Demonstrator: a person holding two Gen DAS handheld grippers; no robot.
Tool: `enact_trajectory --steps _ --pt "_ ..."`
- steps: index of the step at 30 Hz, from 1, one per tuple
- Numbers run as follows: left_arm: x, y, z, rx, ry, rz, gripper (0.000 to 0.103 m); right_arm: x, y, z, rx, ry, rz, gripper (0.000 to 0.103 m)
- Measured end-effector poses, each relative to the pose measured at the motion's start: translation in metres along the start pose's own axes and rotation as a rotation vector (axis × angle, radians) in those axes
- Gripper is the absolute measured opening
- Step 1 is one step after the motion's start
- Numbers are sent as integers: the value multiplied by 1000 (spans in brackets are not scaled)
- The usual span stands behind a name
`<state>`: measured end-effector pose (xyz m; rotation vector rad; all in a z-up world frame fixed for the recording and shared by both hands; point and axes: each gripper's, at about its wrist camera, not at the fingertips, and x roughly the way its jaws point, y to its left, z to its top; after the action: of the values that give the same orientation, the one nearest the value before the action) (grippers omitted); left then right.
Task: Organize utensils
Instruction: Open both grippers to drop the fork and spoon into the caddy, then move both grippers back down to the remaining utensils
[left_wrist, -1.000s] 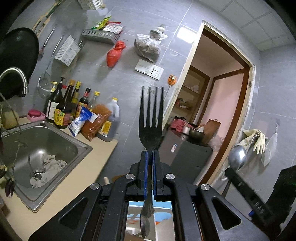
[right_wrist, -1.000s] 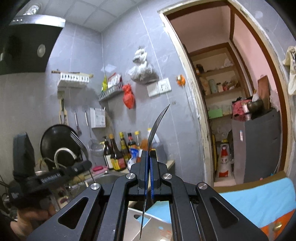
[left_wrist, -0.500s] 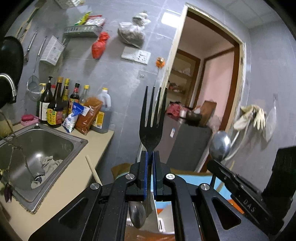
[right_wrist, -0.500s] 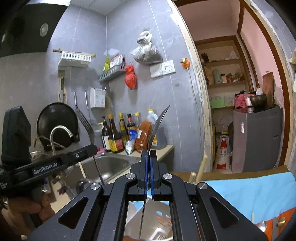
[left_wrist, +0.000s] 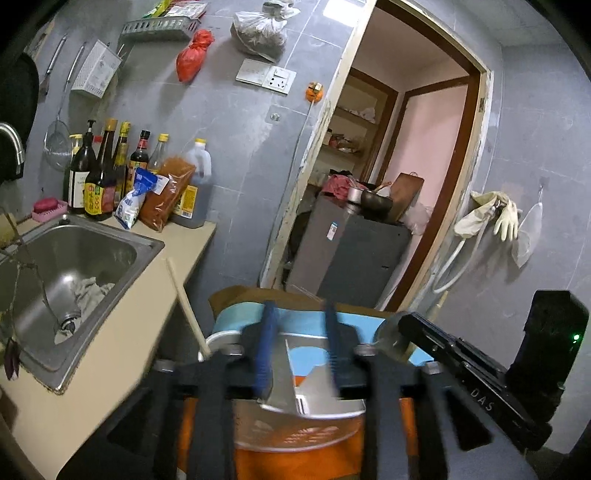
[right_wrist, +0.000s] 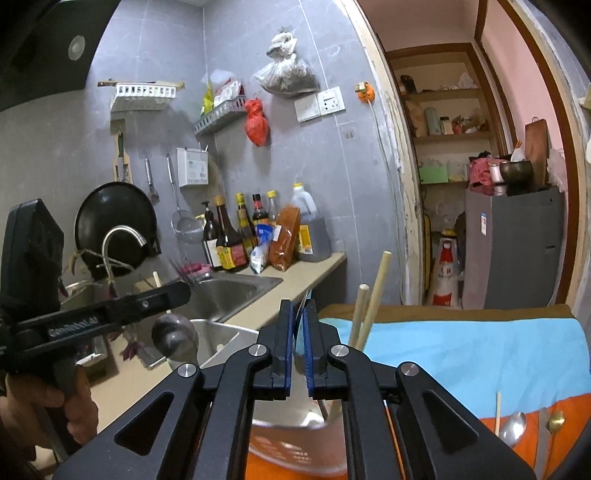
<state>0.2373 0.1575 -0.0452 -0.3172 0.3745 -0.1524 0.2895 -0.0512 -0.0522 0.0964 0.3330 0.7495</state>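
Observation:
My left gripper (left_wrist: 298, 347) is open and empty, blurred, just above a steel utensil holder (left_wrist: 295, 413) with dividers. The fork's blurred tines (right_wrist: 181, 273) stick up by the left gripper's tip in the right wrist view. My right gripper (right_wrist: 298, 332) has its jaws slightly apart; a thin spoon edge (right_wrist: 303, 301) shows in the gap, slipping down into the holder (right_wrist: 207, 339). A spoon bowl (right_wrist: 173, 338) and two chopsticks (right_wrist: 373, 295) stand in the holder. The right gripper also shows in the left wrist view (left_wrist: 406, 321).
The holder stands on a blue and orange cloth (right_wrist: 461, 354); a spoon (right_wrist: 513, 428) and other utensils lie on it at the right. A counter (left_wrist: 122, 321) with a sink (left_wrist: 66, 258) and bottles (left_wrist: 99, 177) lies left. A doorway with a grey cabinet (left_wrist: 351, 254) is behind.
My left gripper opened and let go of the fork, which dropped toward the holder. My right gripper loosened and the spoon slid down between its fingers. Both grippers tilted down toward the holder.

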Motion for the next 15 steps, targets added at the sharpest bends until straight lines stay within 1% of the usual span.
enact_trajectory --steps 1,3,4,6,8,9,10,11,12,13,14,15 --pt "-3 0 1 -11 -6 -6 36 -3 0 1 4 -5 -1 10" --pt "-6 -2 4 -22 -8 -5 37 -8 -1 5 9 -16 1 19" --pt "-7 -4 5 -25 -7 -3 38 -11 -1 7 10 -24 0 19" --pt "-10 -8 9 -30 -16 8 46 -18 -2 13 12 -41 -2 20" --pt "-14 -14 13 -30 -32 12 58 -25 -4 19 15 -61 -12 23" --pt "-15 -18 15 -27 -42 19 65 -30 -6 22 16 -73 -23 28" --pt "-16 -21 17 -25 -50 25 69 -35 -9 26 20 -86 -33 33" --pt "-18 -25 19 -22 -62 32 76 -40 -11 28 24 -96 -39 44" --pt "-19 -28 20 -17 -74 36 82 -47 -16 32 33 -117 -51 53" --pt "-20 -32 22 -10 -86 43 85 -52 -19 35 37 -130 -62 55" --pt "-20 -39 23 1 -100 53 92 -58 -23 38 38 -139 -78 61" --pt "-20 -44 24 11 -108 62 97 -62 -27 41 37 -146 -93 69"
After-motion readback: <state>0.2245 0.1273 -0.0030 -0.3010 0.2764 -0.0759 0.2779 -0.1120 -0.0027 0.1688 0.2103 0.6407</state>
